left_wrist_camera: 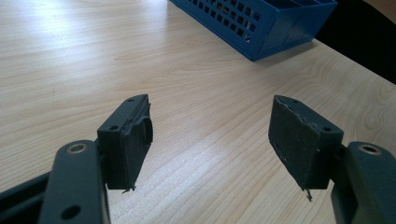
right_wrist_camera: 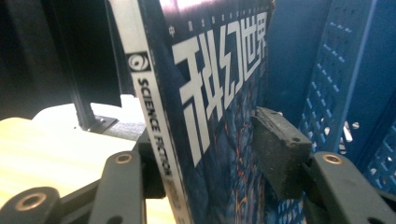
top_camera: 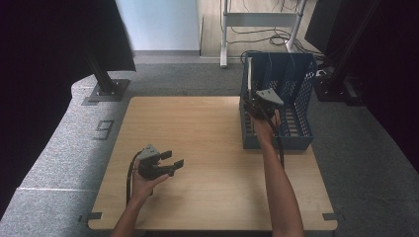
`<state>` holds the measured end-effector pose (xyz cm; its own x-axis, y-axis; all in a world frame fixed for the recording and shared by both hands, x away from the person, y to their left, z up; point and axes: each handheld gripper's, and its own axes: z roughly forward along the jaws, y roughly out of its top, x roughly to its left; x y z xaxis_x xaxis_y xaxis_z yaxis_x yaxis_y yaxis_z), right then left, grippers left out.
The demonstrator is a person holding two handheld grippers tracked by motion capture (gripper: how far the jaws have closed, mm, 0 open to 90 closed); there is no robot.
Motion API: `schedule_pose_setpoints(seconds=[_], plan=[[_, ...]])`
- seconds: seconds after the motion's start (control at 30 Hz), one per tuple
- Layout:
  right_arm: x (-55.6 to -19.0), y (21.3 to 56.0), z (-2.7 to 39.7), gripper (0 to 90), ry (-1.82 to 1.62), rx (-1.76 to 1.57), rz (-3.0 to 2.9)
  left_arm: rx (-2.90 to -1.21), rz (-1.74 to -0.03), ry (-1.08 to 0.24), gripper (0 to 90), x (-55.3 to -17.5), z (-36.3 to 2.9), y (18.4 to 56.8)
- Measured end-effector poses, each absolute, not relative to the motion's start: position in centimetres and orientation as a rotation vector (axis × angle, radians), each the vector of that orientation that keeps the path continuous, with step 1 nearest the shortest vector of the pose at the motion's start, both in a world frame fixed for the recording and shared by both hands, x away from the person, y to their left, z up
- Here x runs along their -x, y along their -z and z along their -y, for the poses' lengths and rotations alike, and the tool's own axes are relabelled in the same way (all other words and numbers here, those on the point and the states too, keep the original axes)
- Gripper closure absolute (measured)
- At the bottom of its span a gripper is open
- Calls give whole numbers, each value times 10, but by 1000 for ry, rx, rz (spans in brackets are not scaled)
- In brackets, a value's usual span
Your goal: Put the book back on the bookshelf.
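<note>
A magazine (right_wrist_camera: 205,79) with a dark blue cover and a white spine reading "SCIENCE FICTION" stands upright in the left compartment of a blue perforated file rack (top_camera: 296,84). In the high view its pale edge (top_camera: 249,74) rises at the rack's left side. My right gripper (right_wrist_camera: 208,135) straddles the magazine's lower part: one jaw sits behind the spine, the other pad (right_wrist_camera: 280,149) stands just off the cover, so it is open. In the high view the right gripper (top_camera: 254,106) is at the rack's front left. My left gripper (top_camera: 174,158) rests open and empty over the table's near left, and its own view shows the jaws (left_wrist_camera: 210,140) wide apart.
The wooden table (top_camera: 197,128) carries the rack (left_wrist_camera: 261,23) at its far right corner. The rack's perforated dividers (right_wrist_camera: 336,79) stand close to the right of the magazine. Dark stands and grey carpet surround the table.
</note>
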<state>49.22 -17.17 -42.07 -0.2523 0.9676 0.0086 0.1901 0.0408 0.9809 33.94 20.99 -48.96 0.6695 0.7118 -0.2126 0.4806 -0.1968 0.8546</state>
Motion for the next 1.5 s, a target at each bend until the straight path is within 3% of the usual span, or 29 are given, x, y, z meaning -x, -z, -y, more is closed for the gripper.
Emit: schedule_pose_setpoints(seconds=[0.9,1.5], plan=[[-463,427,180,441,-1372,-1173,-1588,-1858,-945,-280,301,-337,-207,490],[-417,424,196,457,-1391,-1128,-1592,-1862,-949,-278,303,-338,-206,491]])
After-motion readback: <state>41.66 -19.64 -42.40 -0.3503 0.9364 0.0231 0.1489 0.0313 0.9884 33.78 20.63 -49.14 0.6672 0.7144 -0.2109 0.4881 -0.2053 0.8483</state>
